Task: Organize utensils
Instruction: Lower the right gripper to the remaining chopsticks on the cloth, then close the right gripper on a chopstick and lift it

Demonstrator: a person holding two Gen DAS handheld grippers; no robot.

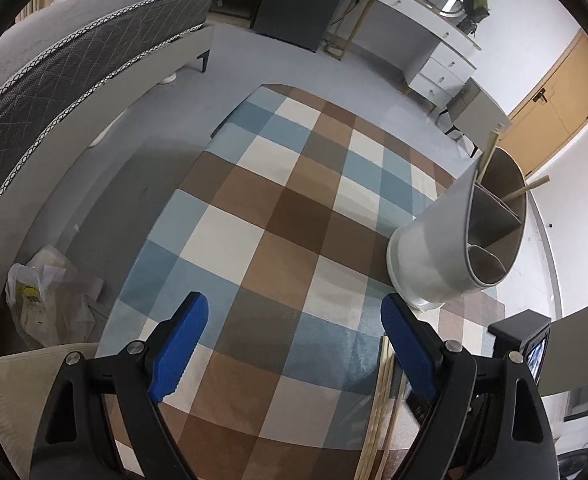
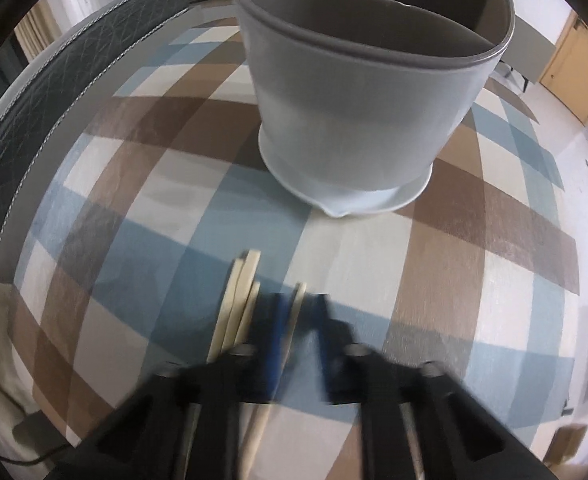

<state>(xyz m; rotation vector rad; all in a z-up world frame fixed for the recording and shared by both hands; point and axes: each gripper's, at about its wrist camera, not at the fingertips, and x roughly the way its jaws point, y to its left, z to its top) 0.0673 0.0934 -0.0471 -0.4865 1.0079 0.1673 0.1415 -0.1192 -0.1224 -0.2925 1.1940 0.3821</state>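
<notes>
A white utensil holder (image 1: 434, 256) with grey divided compartments stands on the checked tablecloth (image 1: 278, 208); two wooden chopsticks (image 1: 528, 188) lean in its far compartment. It fills the upper part of the right wrist view (image 2: 358, 104). My left gripper (image 1: 294, 340) is open and empty above the cloth, left of the holder. Several wooden chopsticks (image 2: 236, 304) lie on the cloth before the holder, also seen in the left wrist view (image 1: 380, 400). My right gripper (image 2: 300, 312), blurred, has its jaws narrowly around one chopstick (image 2: 296, 316) lying on the cloth.
A grey bed (image 1: 66, 76) lies left of the table. A plastic bag (image 1: 46, 304) sits on the floor beside it. A white desk with drawers (image 1: 426, 48) and a dark cabinet (image 1: 294, 4) stand at the far wall. The other gripper's body (image 1: 526, 344) shows at right.
</notes>
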